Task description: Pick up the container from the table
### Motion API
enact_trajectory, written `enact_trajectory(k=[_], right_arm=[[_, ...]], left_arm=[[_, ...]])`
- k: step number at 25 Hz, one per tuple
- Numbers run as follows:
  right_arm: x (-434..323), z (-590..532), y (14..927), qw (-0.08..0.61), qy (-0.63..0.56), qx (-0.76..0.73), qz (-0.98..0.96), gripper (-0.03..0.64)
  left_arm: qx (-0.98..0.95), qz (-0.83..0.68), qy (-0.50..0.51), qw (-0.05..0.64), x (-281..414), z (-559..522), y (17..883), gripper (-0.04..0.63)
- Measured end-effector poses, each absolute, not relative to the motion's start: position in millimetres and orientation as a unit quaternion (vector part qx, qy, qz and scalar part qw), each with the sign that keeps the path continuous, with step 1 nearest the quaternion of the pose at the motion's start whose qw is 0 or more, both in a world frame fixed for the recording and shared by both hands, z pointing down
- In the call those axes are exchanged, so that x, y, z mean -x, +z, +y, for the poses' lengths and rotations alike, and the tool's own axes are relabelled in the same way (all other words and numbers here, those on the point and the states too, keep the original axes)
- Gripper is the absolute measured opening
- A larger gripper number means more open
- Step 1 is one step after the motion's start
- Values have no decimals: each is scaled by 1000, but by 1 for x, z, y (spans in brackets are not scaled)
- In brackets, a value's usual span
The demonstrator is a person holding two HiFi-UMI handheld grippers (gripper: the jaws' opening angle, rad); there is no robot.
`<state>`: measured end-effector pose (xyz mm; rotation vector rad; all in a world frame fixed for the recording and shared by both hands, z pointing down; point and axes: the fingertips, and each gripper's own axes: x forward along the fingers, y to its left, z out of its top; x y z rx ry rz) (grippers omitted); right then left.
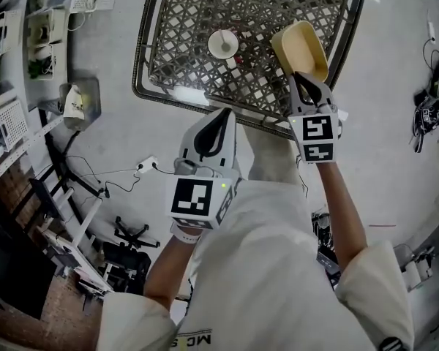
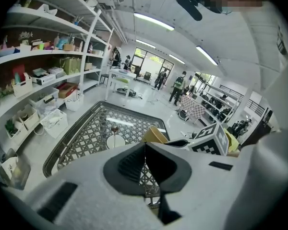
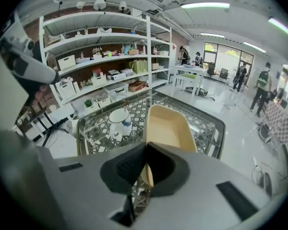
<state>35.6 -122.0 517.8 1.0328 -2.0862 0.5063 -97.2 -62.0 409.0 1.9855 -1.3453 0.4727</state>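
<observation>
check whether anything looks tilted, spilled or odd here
Only the beige container: the right gripper pinches it by one rim wall, so it juts out over the lattice table. It looks empty; nothing spilled. The white cup stands upright.

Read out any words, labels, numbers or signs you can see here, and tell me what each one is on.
"MC": upside down on the person's shirt, and the rest is cut off by the picture's bottom edge.
Marker cubes: only black-and-white square patterns, no letters or numbers.
Shelf boxes: any labels are too small and blurred to read.
Container: plain, no print visible.
</observation>
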Motion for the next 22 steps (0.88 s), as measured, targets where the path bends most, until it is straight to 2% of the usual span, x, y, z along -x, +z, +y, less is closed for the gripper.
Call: enact_trajectory(k=[22], right_arm=[[-101,-115,327,227,123,-497,-829,25]], left_arm=[[-782,-552,128,260,79,-53,306,25]])
